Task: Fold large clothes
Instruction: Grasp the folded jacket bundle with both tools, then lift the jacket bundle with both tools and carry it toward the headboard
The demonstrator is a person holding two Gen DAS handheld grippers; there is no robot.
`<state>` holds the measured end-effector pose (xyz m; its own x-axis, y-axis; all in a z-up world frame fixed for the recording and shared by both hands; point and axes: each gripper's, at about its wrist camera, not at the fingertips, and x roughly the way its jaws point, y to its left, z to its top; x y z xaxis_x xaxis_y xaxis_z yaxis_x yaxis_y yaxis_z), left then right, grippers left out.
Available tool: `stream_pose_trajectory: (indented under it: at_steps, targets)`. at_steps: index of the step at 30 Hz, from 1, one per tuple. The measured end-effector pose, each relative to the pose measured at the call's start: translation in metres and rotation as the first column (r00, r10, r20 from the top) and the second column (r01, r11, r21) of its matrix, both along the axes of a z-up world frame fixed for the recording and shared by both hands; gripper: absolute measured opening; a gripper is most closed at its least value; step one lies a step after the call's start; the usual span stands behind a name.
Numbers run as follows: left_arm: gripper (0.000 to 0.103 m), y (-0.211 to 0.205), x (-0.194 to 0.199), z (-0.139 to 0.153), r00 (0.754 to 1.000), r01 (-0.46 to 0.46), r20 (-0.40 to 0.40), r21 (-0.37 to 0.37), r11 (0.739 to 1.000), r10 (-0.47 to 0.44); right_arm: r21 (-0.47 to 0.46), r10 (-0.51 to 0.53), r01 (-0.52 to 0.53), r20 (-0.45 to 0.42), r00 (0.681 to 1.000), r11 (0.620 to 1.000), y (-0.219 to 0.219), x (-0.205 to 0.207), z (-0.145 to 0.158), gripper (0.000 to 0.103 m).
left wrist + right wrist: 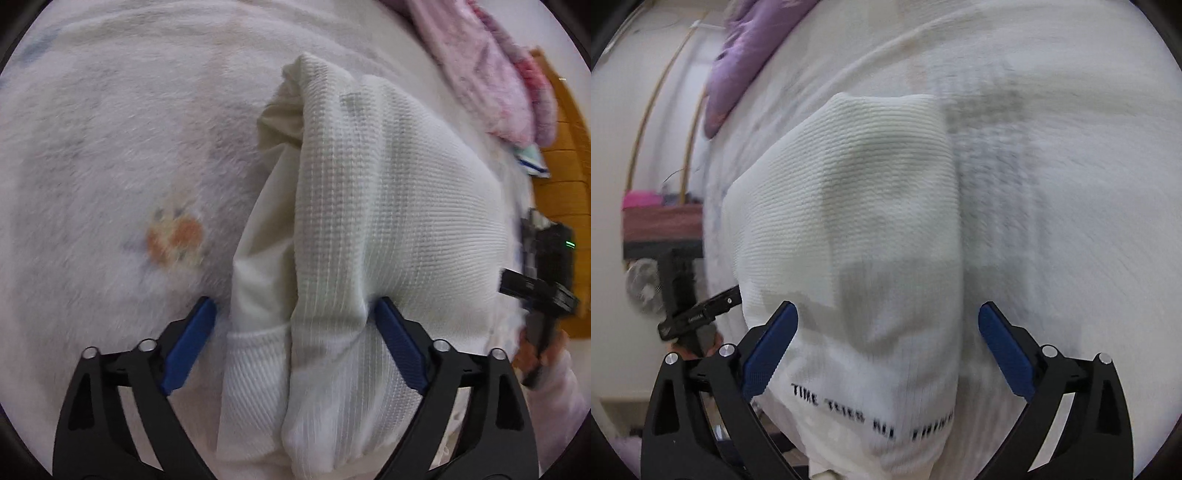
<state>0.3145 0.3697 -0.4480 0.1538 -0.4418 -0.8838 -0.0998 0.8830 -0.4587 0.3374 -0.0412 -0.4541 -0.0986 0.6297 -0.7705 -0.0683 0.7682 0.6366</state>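
A white ribbed knit garment [388,206] lies folded into a narrow bundle on a white fuzzy blanket [110,147]. My left gripper [295,314] is open, its blue pads [192,343] on either side of the garment's near end, apart from the cloth. In the right wrist view the same garment [871,206] shows black printed lettering near its lower edge. My right gripper [886,317] is open, with its pads [1004,350] straddling the garment. The right gripper's body shows at the right edge of the left view [546,280].
A pink fluffy cloth [491,74] lies at the far right of the bed, beside a wooden floor [565,177]. A purple cloth [746,55] lies at the bed's far left in the right view. A dark table [661,225] stands beyond the bed edge.
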Motion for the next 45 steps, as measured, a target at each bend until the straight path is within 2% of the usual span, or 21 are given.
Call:
stream_pose_trajectory:
  at_steps: [2,4,5,6,7,10,12,13,15,18,19,20,21,23,25,26,28,31,38,45]
  targets:
    - [0.098,0.010,-0.003,-0.004,1.000,-0.003,0.018,-0.104,0.995,0.005,0.057,0.018,-0.018,0.001,1.000,0.998,0.000,0.002,-0.005,0.096]
    - [0.098,0.019,-0.008,-0.009,1.000,-0.013,0.023,-0.217,0.976,0.018,0.093,0.013,-0.015,0.026,1.000,0.996,-0.004,-0.001,-0.008,0.097]
    - [0.098,0.028,-0.013,-0.014,0.999,-0.031,0.003,-0.324,0.946,0.034,0.115,0.003,-0.007,0.033,0.999,0.993,-0.002,0.000,-0.010,0.097]
    - [0.098,0.032,-0.016,-0.021,0.998,-0.055,-0.031,-0.435,0.899,0.047,0.158,-0.021,0.015,0.033,0.999,0.987,-0.001,0.000,-0.012,0.097]
    - [0.098,0.033,-0.020,-0.031,0.996,-0.080,-0.066,-0.508,0.858,0.053,0.191,-0.036,0.031,0.024,0.999,0.981,0.000,0.000,-0.015,0.097]
    - [0.098,0.030,-0.031,-0.038,0.995,-0.083,-0.093,-0.555,0.828,0.038,0.220,-0.007,0.007,-0.002,1.000,0.975,0.008,-0.006,-0.019,0.097]
    - [0.098,0.019,-0.038,-0.046,0.987,-0.103,-0.159,-0.601,0.792,0.007,0.234,0.020,-0.009,-0.046,0.999,0.972,0.014,-0.015,-0.020,0.097]
    - [0.098,0.011,-0.044,-0.049,0.983,-0.104,-0.181,-0.613,0.784,-0.011,0.251,0.032,-0.014,-0.069,0.997,0.968,0.016,-0.018,-0.022,0.097]
    - [0.098,0.001,-0.043,-0.051,0.983,-0.090,-0.181,-0.590,0.802,-0.023,0.277,0.058,-0.019,-0.133,0.989,0.961,0.017,-0.027,-0.029,0.097]
    - [0.095,-0.003,-0.037,-0.054,0.977,-0.169,-0.205,-0.546,0.821,0.064,0.231,0.050,-0.026,-0.102,0.993,0.973,0.026,-0.032,-0.029,0.097]
    - [0.083,-0.005,-0.036,-0.053,0.975,-0.179,-0.207,-0.525,0.832,0.079,0.197,0.031,-0.009,-0.107,0.994,0.980,0.029,-0.028,-0.029,0.097]
    - [0.074,-0.006,-0.037,-0.051,0.975,-0.176,-0.202,-0.470,0.865,0.089,0.177,0.008,0.012,-0.113,0.994,0.984,0.027,-0.028,-0.028,0.097]
    - [0.070,-0.006,-0.038,-0.050,0.976,-0.181,-0.195,-0.460,0.869,0.100,0.149,-0.013,0.030,-0.111,0.994,0.988,0.028,-0.028,-0.025,0.096]
    - [0.047,-0.003,-0.043,-0.044,0.976,-0.199,-0.169,-0.452,0.870,0.136,0.108,-0.028,0.037,-0.088,0.996,0.993,0.029,-0.030,-0.017,0.087]
    - [0.040,-0.002,-0.049,-0.032,0.978,-0.197,-0.147,-0.415,0.888,0.149,0.051,-0.061,0.065,-0.067,0.996,0.997,0.025,-0.032,-0.007,0.064]
    - [0.037,-0.007,-0.047,-0.026,0.981,-0.183,-0.129,-0.392,0.901,0.143,0.044,-0.077,0.079,-0.052,0.996,0.996,0.022,-0.033,-0.001,0.058]
    - [0.037,-0.015,-0.048,-0.003,0.993,-0.110,-0.065,-0.320,0.941,0.094,0.056,-0.092,0.095,-0.058,0.994,0.994,0.019,-0.034,0.007,0.043]
    - [0.032,-0.018,-0.053,0.024,0.997,-0.081,-0.027,-0.294,0.952,0.077,0.091,-0.097,0.103,-0.064,0.993,0.991,0.018,-0.034,0.018,0.034]
    - [0.028,-0.020,-0.060,0.091,0.997,-0.073,0.015,-0.232,0.970,0.079,0.127,-0.069,0.068,-0.001,0.998,0.990,0.026,-0.037,0.078,0.030]
    - [0.028,-0.045,-0.071,0.174,0.996,-0.015,0.080,-0.199,0.980,0.032,0.148,-0.067,0.060,0.049,0.997,0.987,0.006,-0.053,0.148,0.030]
